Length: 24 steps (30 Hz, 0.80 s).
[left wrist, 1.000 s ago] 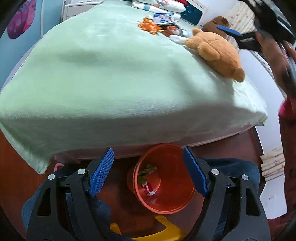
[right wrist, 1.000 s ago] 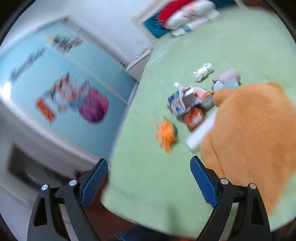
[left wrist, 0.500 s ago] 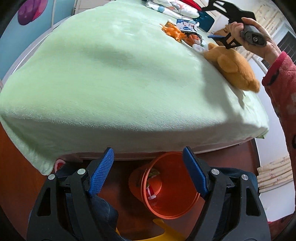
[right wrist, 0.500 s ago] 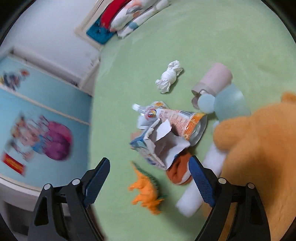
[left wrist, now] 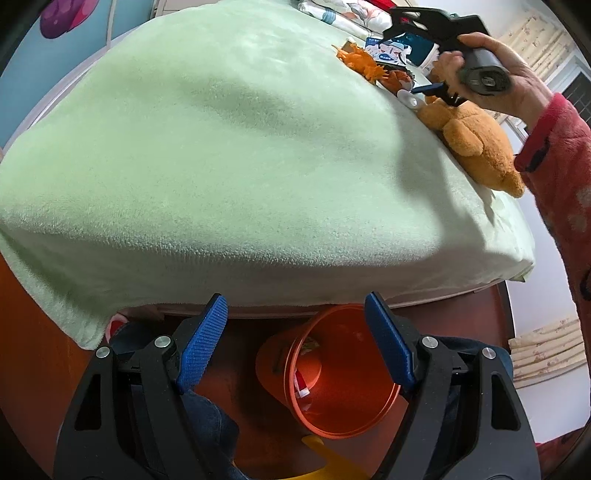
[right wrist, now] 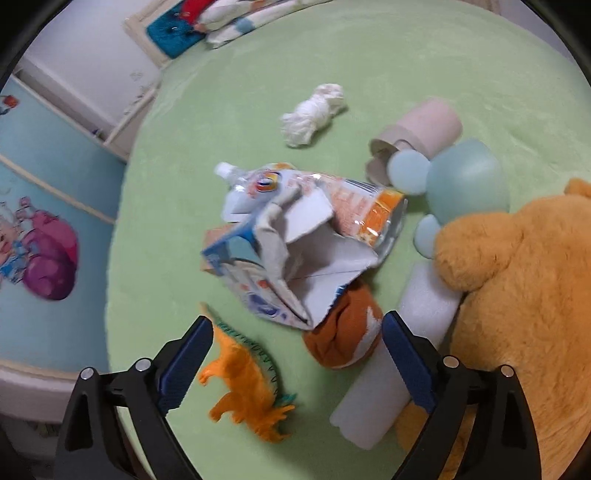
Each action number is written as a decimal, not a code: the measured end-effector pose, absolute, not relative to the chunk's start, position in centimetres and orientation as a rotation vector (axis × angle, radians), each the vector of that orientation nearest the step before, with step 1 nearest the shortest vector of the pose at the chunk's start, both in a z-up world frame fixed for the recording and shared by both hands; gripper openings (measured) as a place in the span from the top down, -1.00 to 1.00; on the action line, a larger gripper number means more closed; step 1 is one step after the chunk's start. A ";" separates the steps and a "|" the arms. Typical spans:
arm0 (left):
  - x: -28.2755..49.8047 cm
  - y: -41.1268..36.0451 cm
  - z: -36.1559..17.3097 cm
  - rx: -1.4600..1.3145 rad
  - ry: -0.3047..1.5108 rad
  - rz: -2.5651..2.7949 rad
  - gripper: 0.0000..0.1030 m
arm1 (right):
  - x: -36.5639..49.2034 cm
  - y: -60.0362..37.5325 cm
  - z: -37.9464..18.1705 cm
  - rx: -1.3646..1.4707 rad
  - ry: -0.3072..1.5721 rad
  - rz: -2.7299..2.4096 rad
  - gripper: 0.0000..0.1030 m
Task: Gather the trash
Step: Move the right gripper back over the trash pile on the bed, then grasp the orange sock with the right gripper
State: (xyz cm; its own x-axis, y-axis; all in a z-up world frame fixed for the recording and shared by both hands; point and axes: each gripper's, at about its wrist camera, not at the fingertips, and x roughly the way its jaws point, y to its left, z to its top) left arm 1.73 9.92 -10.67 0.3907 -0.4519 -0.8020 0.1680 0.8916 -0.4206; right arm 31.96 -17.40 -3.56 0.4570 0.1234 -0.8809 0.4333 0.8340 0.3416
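Note:
My right gripper point(right wrist: 297, 354) is open and empty, hovering over a pile of trash on the green bed point(right wrist: 406, 55): a torn blue-and-white carton point(right wrist: 280, 266), an orange drink pouch point(right wrist: 343, 199), a crumpled white tissue point(right wrist: 314, 112), a cardboard tube point(right wrist: 421, 129) and a white foam block point(right wrist: 399, 354). My left gripper point(left wrist: 295, 343) is open and empty above an orange bin point(left wrist: 343, 373) on the floor by the bed; the bin holds some trash. The right gripper point(left wrist: 436, 55) shows far off in the left wrist view.
An orange toy dinosaur point(right wrist: 247, 376), an orange-and-white ball-like thing point(right wrist: 343, 339), a pale blue plush point(right wrist: 465, 184) and a big orange teddy bear point(right wrist: 524, 295) lie around the trash. Folded bedding point(right wrist: 236, 22) is at the bed's head. A yellow object point(left wrist: 332, 461) sits beside the bin.
My right gripper has swung from the bed's side out over the trash pile and come down closer to it. My left gripper has stayed over the bin, tilting slightly.

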 end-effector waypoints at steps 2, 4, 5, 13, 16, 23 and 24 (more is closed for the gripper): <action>1.7 10.0 -10.6 -0.288 1.098 -0.401 -0.46 | 32.2 -17.3 -4.3 0.596 1.093 -0.222 -0.77; 1.5 10.2 -10.6 -0.290 1.099 -0.401 -0.46 | 32.5 -17.0 -4.8 0.600 1.089 -0.239 -0.80; 1.5 10.3 -10.7 -0.292 1.100 -0.400 -0.46 | 32.8 -16.7 -5.1 0.586 1.089 -0.249 -0.81; 1.5 10.7 -10.9 -0.306 1.099 -0.391 -0.46 | 32.5 -16.1 -6.1 0.408 1.100 -0.260 -0.18; 1.6 10.8 -11.1 -0.315 1.105 -0.393 -0.46 | 31.9 -17.9 -6.2 0.422 1.111 -0.237 0.34; 1.4 10.1 -10.8 -0.305 1.096 -0.405 -0.46 | 30.3 -18.1 -5.3 0.360 1.096 -0.170 0.49; 1.4 10.1 -10.7 -0.302 1.094 -0.406 -0.46 | 30.2 -18.1 -5.0 0.361 1.091 -0.161 0.49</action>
State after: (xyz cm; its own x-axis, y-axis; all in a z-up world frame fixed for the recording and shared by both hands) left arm 1.38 10.08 -10.74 0.3981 -0.4606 -0.7934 0.1683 0.8868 -0.4304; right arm 30.16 -18.08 -4.95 0.4575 0.0479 -0.8879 0.3032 0.9303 0.2064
